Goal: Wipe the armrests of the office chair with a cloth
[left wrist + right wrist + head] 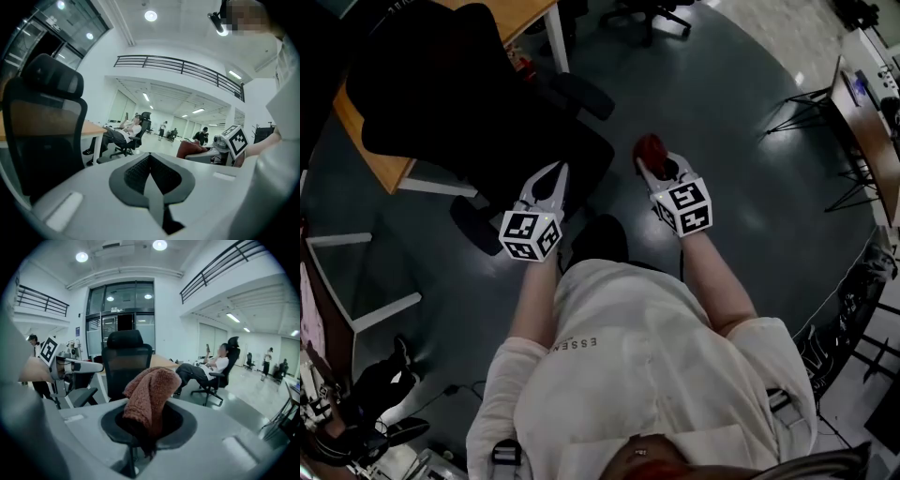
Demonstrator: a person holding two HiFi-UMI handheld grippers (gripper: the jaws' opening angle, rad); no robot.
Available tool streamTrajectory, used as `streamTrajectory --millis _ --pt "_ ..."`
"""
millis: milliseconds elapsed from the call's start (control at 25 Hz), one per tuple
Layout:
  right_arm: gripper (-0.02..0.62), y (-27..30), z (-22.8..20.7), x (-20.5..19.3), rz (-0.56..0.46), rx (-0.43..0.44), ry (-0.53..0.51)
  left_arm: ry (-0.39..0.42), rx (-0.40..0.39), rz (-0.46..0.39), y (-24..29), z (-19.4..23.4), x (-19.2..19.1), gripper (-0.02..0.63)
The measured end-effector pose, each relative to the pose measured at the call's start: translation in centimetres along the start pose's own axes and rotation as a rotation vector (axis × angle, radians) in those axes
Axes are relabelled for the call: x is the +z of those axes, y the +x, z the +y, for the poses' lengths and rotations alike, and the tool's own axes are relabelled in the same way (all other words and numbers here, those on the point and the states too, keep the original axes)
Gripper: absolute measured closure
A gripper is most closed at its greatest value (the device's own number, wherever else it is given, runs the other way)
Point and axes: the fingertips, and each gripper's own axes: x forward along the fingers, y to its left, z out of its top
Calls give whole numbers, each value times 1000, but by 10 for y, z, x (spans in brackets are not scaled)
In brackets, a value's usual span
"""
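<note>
The reddish-brown cloth was bunched up and pinched in the right gripper — jaws clamped on its lower end, the rest sticking up past the tips in a folded lump. That gripper was held out over the dark floor, off to the right of the black office chair and not touching it. The chair sat right in front of the person, backrest over by a wooden desk. One armrest showed on its far side, and what looked like the other was nearer, just left of the left gripper. That one had its jaws pressed fully together with nothing in them — it hung by the seat's front edge. Way off in the right gripper view, someone lounged in another chair.
</note>
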Motion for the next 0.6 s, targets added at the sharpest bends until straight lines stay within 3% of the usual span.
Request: streamTrajectory --millis 320,600 --pt "541 11 -81 -13 21 -55 88 9 -73 120 95 -15 -31 589" --pt "541 70 -154 -13 111 5 63 -42 18 119 177 36 -23 589"
